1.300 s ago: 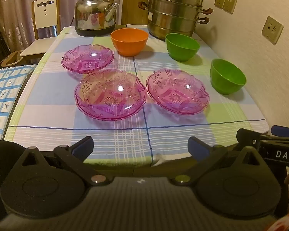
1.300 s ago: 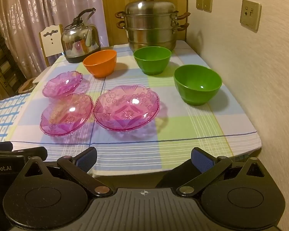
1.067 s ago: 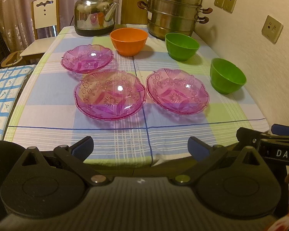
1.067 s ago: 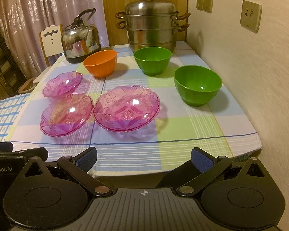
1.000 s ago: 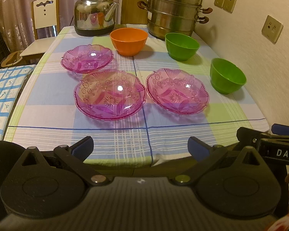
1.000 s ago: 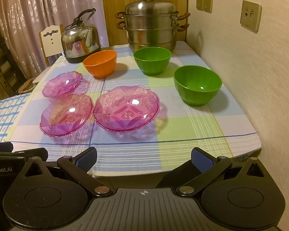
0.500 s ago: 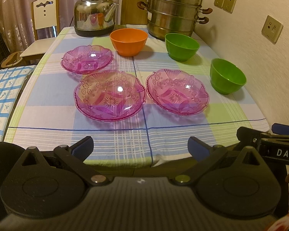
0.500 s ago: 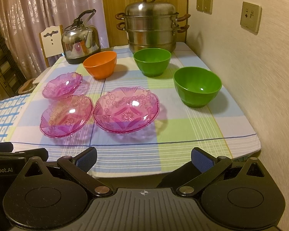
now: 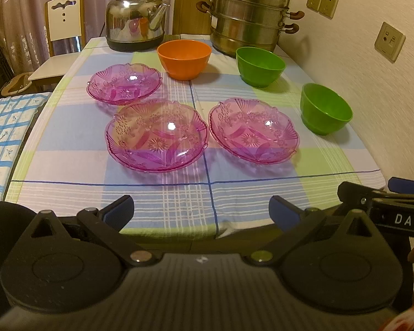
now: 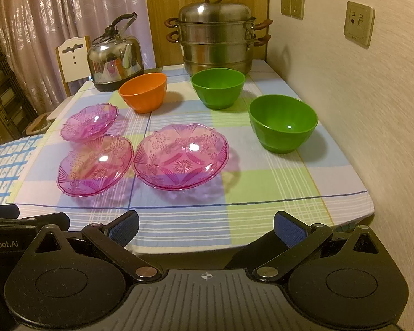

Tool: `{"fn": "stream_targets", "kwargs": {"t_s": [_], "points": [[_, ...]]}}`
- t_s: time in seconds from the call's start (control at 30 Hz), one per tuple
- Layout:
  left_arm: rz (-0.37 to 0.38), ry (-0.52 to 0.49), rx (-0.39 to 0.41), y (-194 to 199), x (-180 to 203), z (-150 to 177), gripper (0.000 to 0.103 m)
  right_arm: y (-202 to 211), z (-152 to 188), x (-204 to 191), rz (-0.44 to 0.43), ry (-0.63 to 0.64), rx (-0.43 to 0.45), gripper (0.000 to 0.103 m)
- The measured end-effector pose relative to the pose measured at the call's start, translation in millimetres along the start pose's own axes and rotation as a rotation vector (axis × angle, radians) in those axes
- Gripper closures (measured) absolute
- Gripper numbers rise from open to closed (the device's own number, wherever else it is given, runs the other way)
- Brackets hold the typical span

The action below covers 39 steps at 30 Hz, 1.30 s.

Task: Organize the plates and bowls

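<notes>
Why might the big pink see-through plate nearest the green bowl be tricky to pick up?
The pink plate looks glossy, with bright glints, so it may slip between the fingers. Its wavy rim flares low over the tablecloth, probably leaving little room to get under. It looks stiff and thin like glass or hard plastic, so it could crack if dropped.

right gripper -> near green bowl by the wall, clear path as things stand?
Probably yes. The right gripper is open and empty at the near table edge, and only bare tablecloth lies between it and the near green bowl. The nearest pink plate sits off to the left, apart from the bowl.
</notes>
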<state>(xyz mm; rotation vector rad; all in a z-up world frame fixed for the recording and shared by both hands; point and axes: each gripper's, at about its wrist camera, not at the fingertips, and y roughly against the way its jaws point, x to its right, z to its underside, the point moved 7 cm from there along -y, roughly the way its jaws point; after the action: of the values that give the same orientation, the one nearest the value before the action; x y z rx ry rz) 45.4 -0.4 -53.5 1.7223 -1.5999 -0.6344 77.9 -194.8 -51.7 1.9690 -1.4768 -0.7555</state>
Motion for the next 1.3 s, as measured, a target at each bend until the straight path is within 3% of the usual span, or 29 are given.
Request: {"fn": "stream_targets", "kwargs": {"t_s": [0.73,1.07,1.3], "points": [[0.036,0.025,0.01,0,-1,-4,0.0,-1,0,1,-0.001,-0.013,0.005,0.0],[0.091,0.012,0.028,-4,-4,-22,0.0,-3,-7,0,-0.016,-0.044,0.025,0.0],[0.129,-0.051,0.048,-12,-10,-47,0.0,-8,-19,2,-0.025,-0.085,0.051,0.0]]}}
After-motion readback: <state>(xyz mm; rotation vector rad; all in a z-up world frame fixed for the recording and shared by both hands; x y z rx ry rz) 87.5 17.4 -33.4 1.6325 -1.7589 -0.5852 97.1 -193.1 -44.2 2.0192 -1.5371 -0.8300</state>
